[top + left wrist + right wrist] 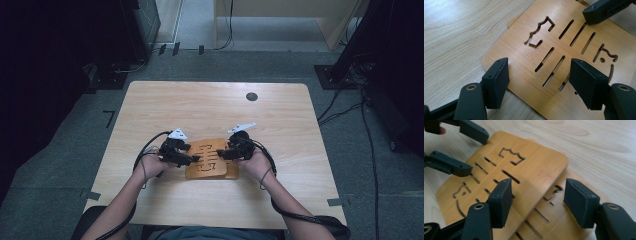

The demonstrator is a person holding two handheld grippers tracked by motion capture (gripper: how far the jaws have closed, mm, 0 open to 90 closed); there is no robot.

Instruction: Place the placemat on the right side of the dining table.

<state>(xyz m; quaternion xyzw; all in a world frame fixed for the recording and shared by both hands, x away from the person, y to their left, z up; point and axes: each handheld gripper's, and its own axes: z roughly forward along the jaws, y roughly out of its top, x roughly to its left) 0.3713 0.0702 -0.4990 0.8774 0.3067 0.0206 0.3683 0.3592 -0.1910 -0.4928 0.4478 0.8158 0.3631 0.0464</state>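
Two thin bamboo boards with cut-out slots lie stacked near the table's front middle. The top board (210, 156) (524, 62) (534, 167) sits slightly askew over the lower board (564, 220), whose edge peeks out. My left gripper (196, 159) (539, 68) hovers open over the top board's left edge, with nothing between its pads. My right gripper (220, 153) (539, 190) stands open over the right edge, straddling the boards' overlap. One jaw tip of the right gripper (599, 10) reaches in across the board, and the left gripper (477, 155) faces it, open.
The wooden table (215, 110) has a round cable hole (252, 96) at the back right. Forearms come in from the front edge. Dark equipment and cables (350, 105) lie on the floor around the table.
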